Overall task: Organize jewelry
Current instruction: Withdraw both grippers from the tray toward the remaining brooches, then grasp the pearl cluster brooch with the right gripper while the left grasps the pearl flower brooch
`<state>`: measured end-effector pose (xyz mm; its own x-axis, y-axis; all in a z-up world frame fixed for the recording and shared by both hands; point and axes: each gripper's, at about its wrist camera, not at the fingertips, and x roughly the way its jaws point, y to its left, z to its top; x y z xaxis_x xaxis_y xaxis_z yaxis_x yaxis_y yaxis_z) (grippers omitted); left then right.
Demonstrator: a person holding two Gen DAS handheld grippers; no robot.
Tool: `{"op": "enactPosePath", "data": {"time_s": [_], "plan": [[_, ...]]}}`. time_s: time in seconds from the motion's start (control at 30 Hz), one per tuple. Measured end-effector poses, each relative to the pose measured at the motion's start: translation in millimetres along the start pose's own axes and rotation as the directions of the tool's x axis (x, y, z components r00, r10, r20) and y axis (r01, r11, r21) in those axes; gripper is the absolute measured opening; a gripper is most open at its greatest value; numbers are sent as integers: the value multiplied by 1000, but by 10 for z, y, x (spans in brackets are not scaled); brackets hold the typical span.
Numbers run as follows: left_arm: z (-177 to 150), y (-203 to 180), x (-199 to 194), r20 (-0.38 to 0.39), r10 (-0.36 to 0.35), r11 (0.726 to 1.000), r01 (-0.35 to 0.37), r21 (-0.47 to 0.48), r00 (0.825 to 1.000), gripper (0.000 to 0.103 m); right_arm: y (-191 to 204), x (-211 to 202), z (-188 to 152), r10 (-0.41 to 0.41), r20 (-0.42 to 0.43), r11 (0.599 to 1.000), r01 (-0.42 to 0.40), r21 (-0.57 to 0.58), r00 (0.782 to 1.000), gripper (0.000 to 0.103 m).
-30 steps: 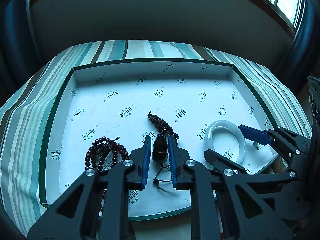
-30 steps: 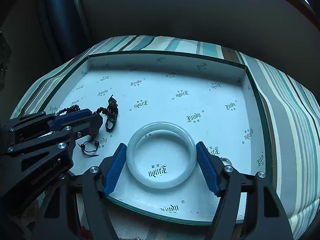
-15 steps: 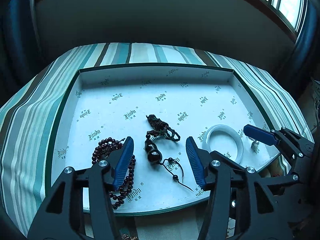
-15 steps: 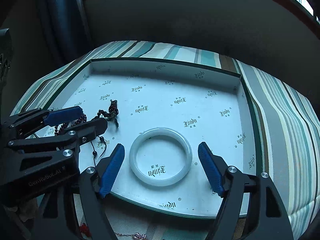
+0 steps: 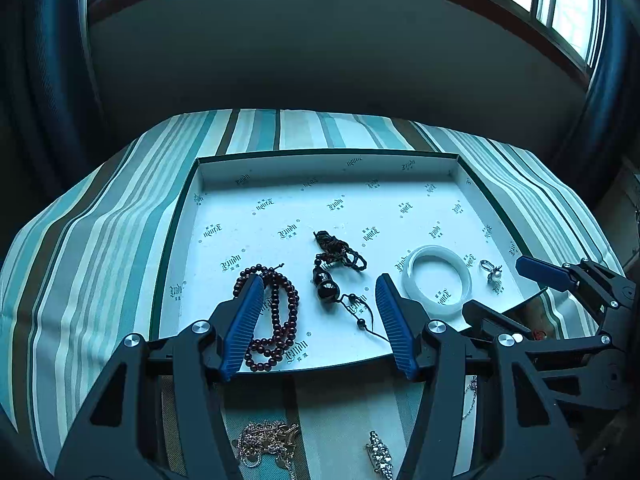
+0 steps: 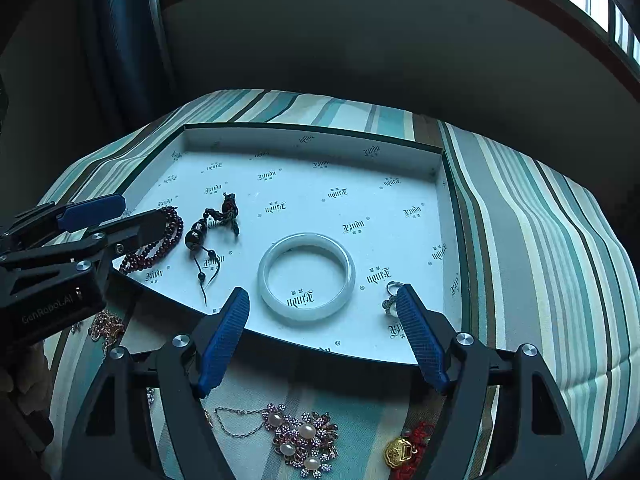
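A white tray (image 5: 188,208) lies on a striped cloth. In it are a dark red bead bracelet (image 5: 280,312), a black bead pendant on a knotted cord (image 5: 326,290), a white jade bangle (image 5: 436,250) and a small ring (image 5: 490,270). My left gripper (image 5: 319,280) hovers open over the tray's near edge, nothing between its fingers. The right gripper (image 6: 322,291) is open too, held back from the bangle (image 6: 266,280), with the ring (image 6: 390,296) beside its right finger. In the right wrist view the left gripper (image 6: 138,210) hangs over the bracelet (image 6: 160,240) and pendant (image 6: 196,234).
Loose pieces lie on the striped cloth in front of the tray: a pearl brooch (image 6: 302,440), a gold charm on red cord (image 6: 400,450), a tangled chain (image 5: 264,440) and a rhinestone clip (image 5: 380,456). A dark wall and windows stand behind.
The left gripper let go of the black pendant and opened. Both grippers drew back and up from the tray, and the right one now stands clear of the bangle.
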<state>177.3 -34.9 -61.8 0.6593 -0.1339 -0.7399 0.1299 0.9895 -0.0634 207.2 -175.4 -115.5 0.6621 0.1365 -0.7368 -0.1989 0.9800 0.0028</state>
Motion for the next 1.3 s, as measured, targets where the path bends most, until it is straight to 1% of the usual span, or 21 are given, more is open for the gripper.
{"op": "enactPosePath", "data": {"time_s": [0.13, 0.3, 0.33, 0.37, 0.4, 0.43, 0.47, 0.53, 0.73, 0.9, 1.03, 1.1, 1.13, 1.17, 1.3], "plan": [[-136, 38, -109, -12, 19, 1000, -19, 1, 1000, 58, -17, -154, -156, -6, 3, 1000, 6, 24, 1000, 75], [-363, 122, -294, -21, 40, 999, -40, 2, 999, 59, -41, -277, -448, 2, -18, 997, -1, 75, 1000, 74], [-408, 140, -329, -24, 43, 999, -43, 1, 999, 59, -40, -289, -507, 4, -26, 997, -2, 81, 1000, 73], [-455, 161, -364, -28, 45, 999, -45, 1, 999, 60, -42, -298, -559, 5, -32, 996, -3, 86, 999, 68], [-501, 179, -398, -29, 50, 999, -50, 3, 998, 60, -42, -297, -608, 10, -40, 996, -6, 92, 999, 65], [-547, 197, -428, -32, 57, 998, -57, 5, 998, 63, -46, -289, -648, 14, -49, 995, -10, 96, 999, 59], [-590, 218, -455, -34, 65, 998, -65, 6, 997, 64, -51, -267, -674, 19, -60, 995, -13, 101, 998, 56], [-677, 268, -503, -38, 79, 997, -79, 3, 996, 65, -52, -231, -713, 23, -73, 994, -15, 109, 997, 56], [-850, 448, -546, -70, 106, 994, -108, -26, 992, 65, -23, -133, -671, 21, -70, 995, -14, 100, 997, 56], [-925, 547, -536, -92, 117, 991, -122, -48, 989, 65, 32, 1, -648, 32, -85, 996, -25, 83, 996, 56], [-959, 554, -509, -103, 117, 991, -122, -50, 988, 65, 84, 3, -656, 9, -81, 999, -5, 52, 997, 55], [-965, 548, -497, -106, 115, 991, -121, -49, 988, 65, 92, -16, -673, 10, -75, 999, -6, 45, 997, 50], [-967, 546, -494, -108, 115, 992, -120, -48, 988, 65, 102, -26, -681, 18, -73, 999, -15, 42, 997, 44], [-970, 544, -487, -110, 115, 992, -121, -47, 987, 65, 115, -33, -687, 20, -72, 999, -17, 37, 997, 39], [-976, 560, -466, -117, 116, 991, -123, -48, 986, 65, 141, -46, -701, 11, -66, 1000, -10, 29, 998, 37]]}}
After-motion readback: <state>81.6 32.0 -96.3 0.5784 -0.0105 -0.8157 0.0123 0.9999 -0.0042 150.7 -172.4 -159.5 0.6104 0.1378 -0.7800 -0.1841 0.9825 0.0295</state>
